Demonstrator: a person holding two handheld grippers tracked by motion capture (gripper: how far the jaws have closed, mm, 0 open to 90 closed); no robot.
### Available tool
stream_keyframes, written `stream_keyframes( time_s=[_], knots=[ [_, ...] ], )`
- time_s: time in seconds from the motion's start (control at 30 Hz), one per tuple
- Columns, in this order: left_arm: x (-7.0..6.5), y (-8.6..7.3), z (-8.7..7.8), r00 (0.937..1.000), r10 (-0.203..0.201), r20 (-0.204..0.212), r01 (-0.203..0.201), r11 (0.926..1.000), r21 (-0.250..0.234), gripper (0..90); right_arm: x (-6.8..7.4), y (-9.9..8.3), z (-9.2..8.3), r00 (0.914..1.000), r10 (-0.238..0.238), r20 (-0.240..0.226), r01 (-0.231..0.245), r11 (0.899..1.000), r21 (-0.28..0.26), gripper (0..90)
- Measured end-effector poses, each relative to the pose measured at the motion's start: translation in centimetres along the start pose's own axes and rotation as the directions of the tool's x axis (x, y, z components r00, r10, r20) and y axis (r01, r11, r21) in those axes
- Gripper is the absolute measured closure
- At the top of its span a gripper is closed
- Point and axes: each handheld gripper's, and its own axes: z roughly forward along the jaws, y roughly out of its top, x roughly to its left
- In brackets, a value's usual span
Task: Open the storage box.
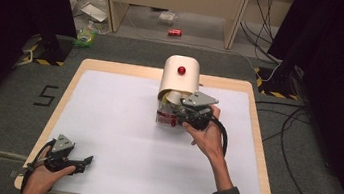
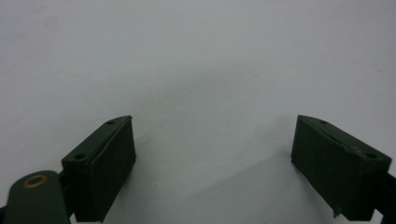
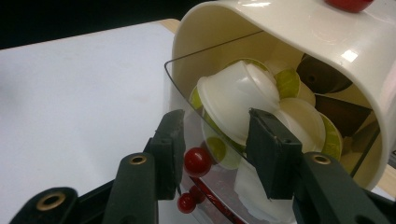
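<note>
Right gripper view: hand-held gripper (image 3: 212, 156) half-open.

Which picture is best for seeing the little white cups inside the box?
The right gripper view is best: the white cups sit piled close up behind the clear door of the cream container, between the right gripper jaws. The high view gives a small far-off glimpse. The left gripper view looks at the bare white table.

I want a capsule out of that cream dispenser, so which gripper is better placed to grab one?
Right. The right gripper is already at the dispenser mouth, its fingers open around a white capsule. The left gripper rests open at the table's near-left corner, far from it.
</note>
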Motion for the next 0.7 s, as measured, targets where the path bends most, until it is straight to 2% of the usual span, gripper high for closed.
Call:
stream_keyframes(
  time_s=[0.53,0.7],
  knots=[
    [0.0,0.0,0.0,1.0,0.0,-0.001,0.0,1.0,0.0,12.9,0.9,-0.3,-1.4,0.9988,-0.038,-0.031,0.038,0.999,0.008,62.2],
    [0.0,0.0,0.0,1.0,0.001,0.0,-0.001,1.0,0.0,12.8,1.4,-0.5,-2.0,0.997,-0.064,-0.043,0.065,0.998,0.011,63.2]
  ],
)
